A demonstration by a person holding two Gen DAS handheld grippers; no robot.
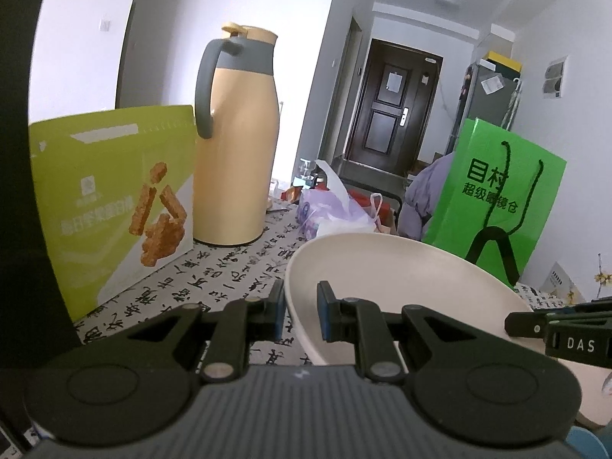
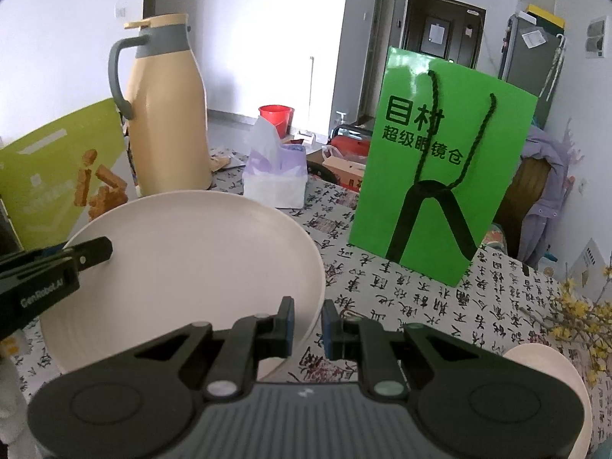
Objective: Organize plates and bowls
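Observation:
A cream plate (image 1: 401, 279) is held tilted above the table between both grippers. My left gripper (image 1: 300, 315) is shut on the plate's left rim, one finger on each side of it. My right gripper (image 2: 308, 323) is shut on the plate's right rim (image 2: 191, 260) in the same way. The right gripper shows at the right edge of the left wrist view (image 1: 558, 329). The left gripper shows at the left edge of the right wrist view (image 2: 49, 271). Another cream dish (image 2: 550, 382) lies at the lower right, partly hidden behind the gripper.
On the calligraphy tablecloth (image 2: 401, 287) stand a yellow thermos jug (image 1: 233, 145), a green snack box (image 1: 114, 199), a tissue pack (image 2: 275, 176) and a bright green paper bag (image 2: 440, 176). Yellow flowers (image 2: 573, 313) reach in at the right.

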